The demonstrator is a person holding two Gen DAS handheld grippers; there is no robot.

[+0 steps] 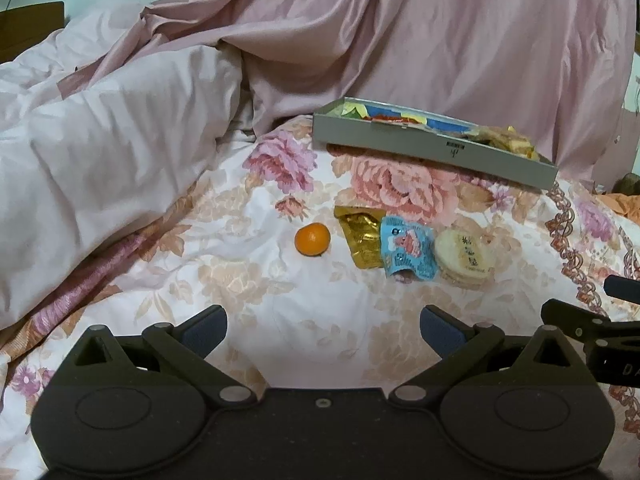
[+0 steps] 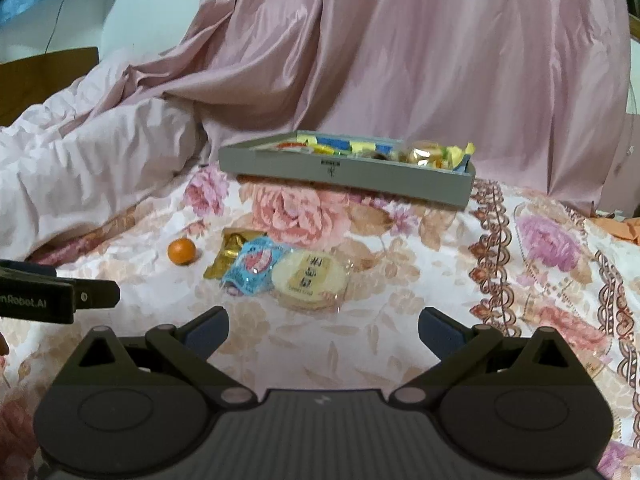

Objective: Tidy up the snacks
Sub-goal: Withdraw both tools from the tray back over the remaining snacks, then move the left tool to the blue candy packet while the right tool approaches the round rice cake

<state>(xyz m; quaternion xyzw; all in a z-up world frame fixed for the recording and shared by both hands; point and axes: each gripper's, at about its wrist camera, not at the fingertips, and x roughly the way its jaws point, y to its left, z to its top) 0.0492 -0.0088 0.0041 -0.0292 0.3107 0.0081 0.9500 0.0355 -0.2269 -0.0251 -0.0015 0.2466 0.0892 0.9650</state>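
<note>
Both grippers, left point(image 1: 323, 330) and right point(image 2: 323, 330), gape empty; next, take the orange point(image 1: 312, 239) to the box point(image 1: 432, 148) beyond.

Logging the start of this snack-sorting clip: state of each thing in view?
Left hand-held gripper: open, empty.
Right hand-held gripper: open, empty.
Grey box: open top, partly filled with snacks.
Orange: loose on the bedspread, apart from the packets.
Gold packet: flat, sealed, under the blue packet's edge.
Blue packet: lying between gold packet and round cake.
Round cake: wrapped, lying flat.
</note>
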